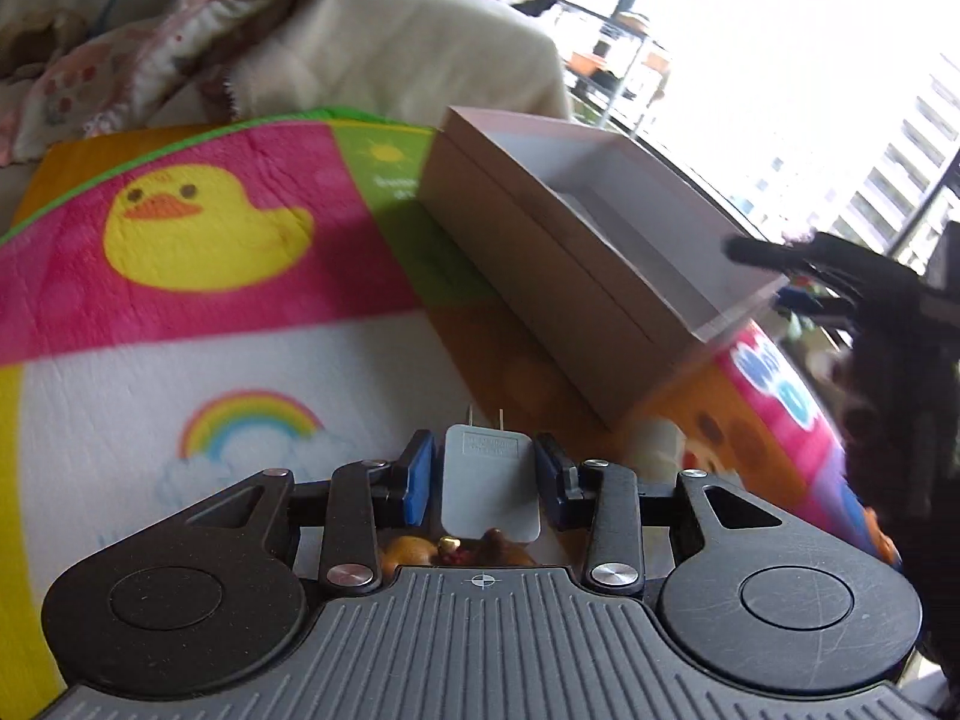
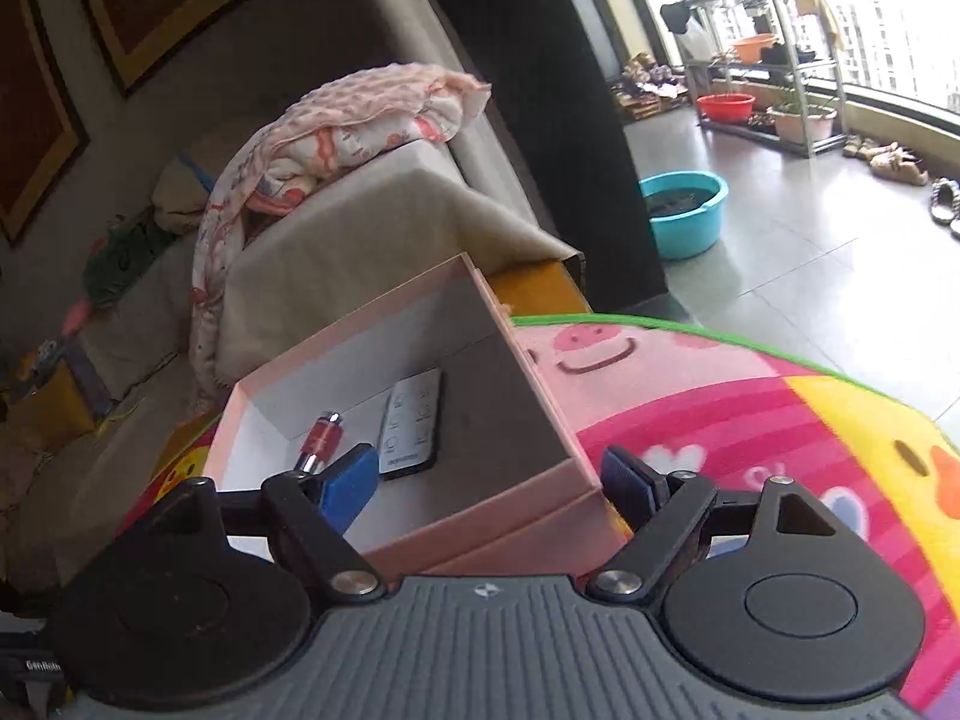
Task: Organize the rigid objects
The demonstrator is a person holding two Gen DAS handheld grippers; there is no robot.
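My left gripper (image 1: 486, 471) is shut on a small white plug charger (image 1: 489, 489), prongs pointing forward, above the colourful play mat (image 1: 210, 228). An open pink box (image 1: 540, 276) stands ahead to its right. A dark, blurred finger (image 1: 762, 253) of the right gripper hangs over that box's right end. In the right wrist view my right gripper (image 2: 487, 480) stands open and straddles the box's near corner (image 2: 510, 516), one pad inside and one outside. In the box lie a white remote (image 2: 411, 426) and a red and silver cylinder (image 2: 324, 438).
The mat (image 2: 750, 420) covers a low table. A sofa (image 2: 360, 228) with a crumpled blanket (image 2: 336, 132) lies beyond the box. A brown figurine (image 1: 456, 549) shows under the charger and a cream object (image 1: 660, 450) sits by the box. A blue basin (image 2: 684, 210) stands on the floor.
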